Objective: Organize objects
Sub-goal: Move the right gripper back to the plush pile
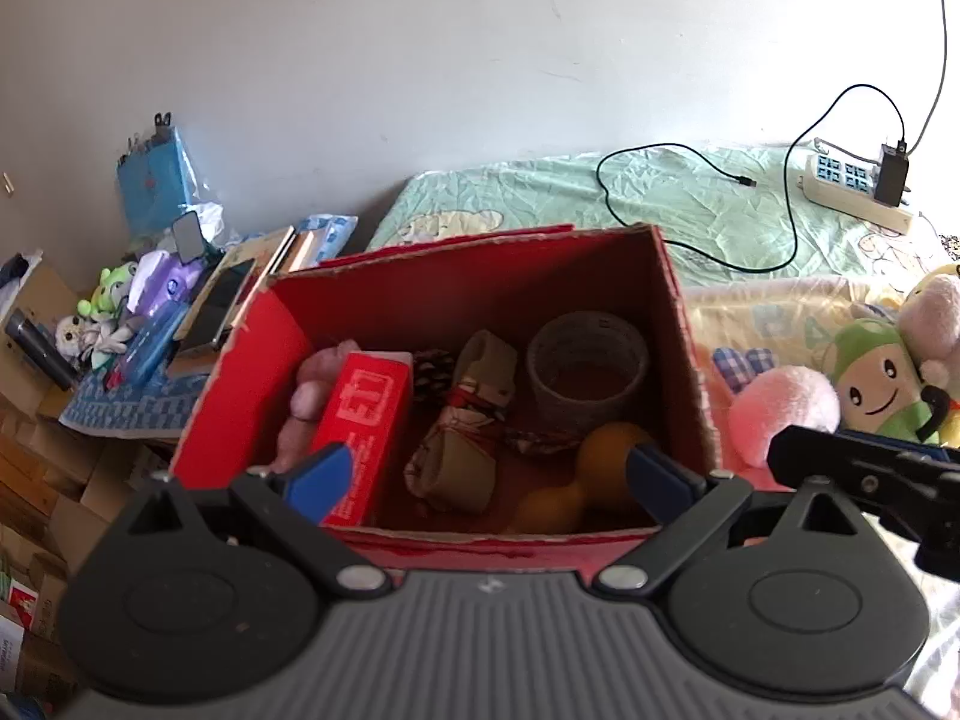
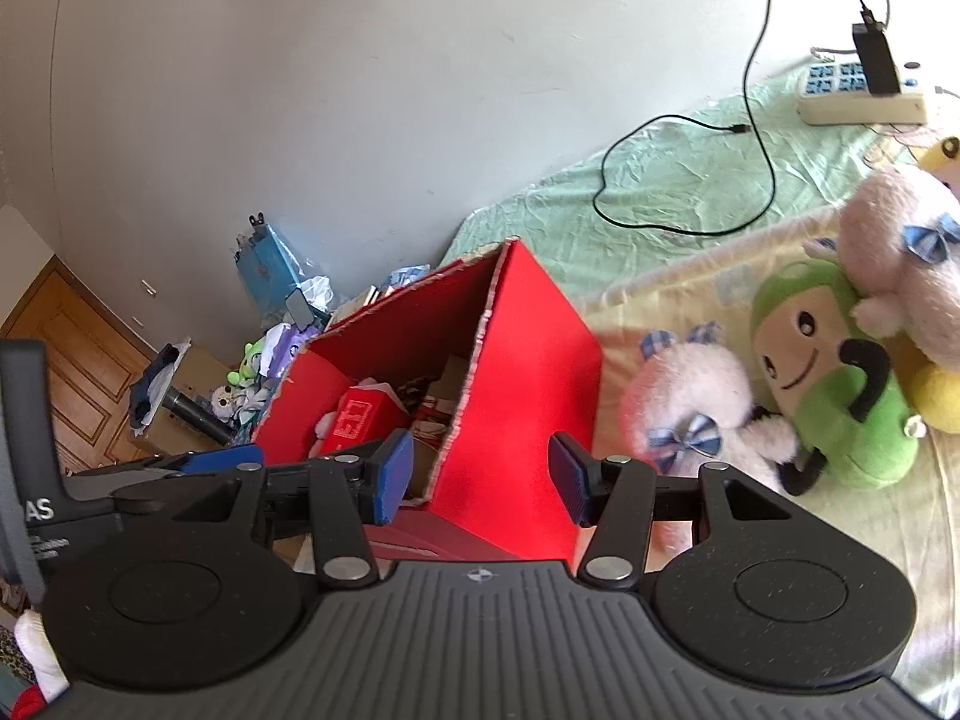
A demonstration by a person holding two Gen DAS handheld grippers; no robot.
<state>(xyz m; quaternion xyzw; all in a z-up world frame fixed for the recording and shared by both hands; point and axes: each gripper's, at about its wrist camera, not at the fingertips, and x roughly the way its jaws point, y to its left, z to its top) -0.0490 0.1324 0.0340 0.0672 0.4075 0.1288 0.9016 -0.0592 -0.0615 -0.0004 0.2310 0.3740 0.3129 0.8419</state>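
Red box: I see the red cardboard box (image 1: pixel 432 294) standing open on the bed, directly ahead of and below my left gripper (image 1: pixel 486 474), whose two blue pads frame its near rim.
Box contents: I count six things, a red carton (image 1: pixel 366 426), a pinkish plush (image 1: pixel 303 396) beside it, a pine cone (image 1: pixel 433 373), a rolled cloth bundle (image 1: pixel 465 420), one woven ring basket (image 1: pixel 588 369) and a yellow dumbbell-shaped toy (image 1: pixel 576 480); the plush is half hidden, so it may be more than one piece.
Left gripper: I have it released, jaws spread wide, nothing between the pads, hovering just over the near edge of the box.
Right gripper: my right gripper (image 2: pixel 480 474) is also unclenched, jaws parted about halfway and empty, with the box's right outer wall straight ahead between them.
Box from the right view: the box (image 2: pixel 528 372) sits left of centre, its near corner close to my left pad.
Plush toys on the bed: I count three clearly to the right of the box, a pink one with blue checked bows (image 2: pixel 690 408), a green smiling one (image 2: pixel 828 384) and another pink one (image 2: pixel 900 264); a yellow one peeks out at the frame edge.
Bed: green and yellow sheet (image 1: pixel 672 192).
Power strip: one (image 1: pixel 852 186), with a black charger and one black cable (image 1: pixel 660 150) looping across the sheet.
Clutter beyond the bed: several small items (image 1: pixel 150 300), too jumbled to count.
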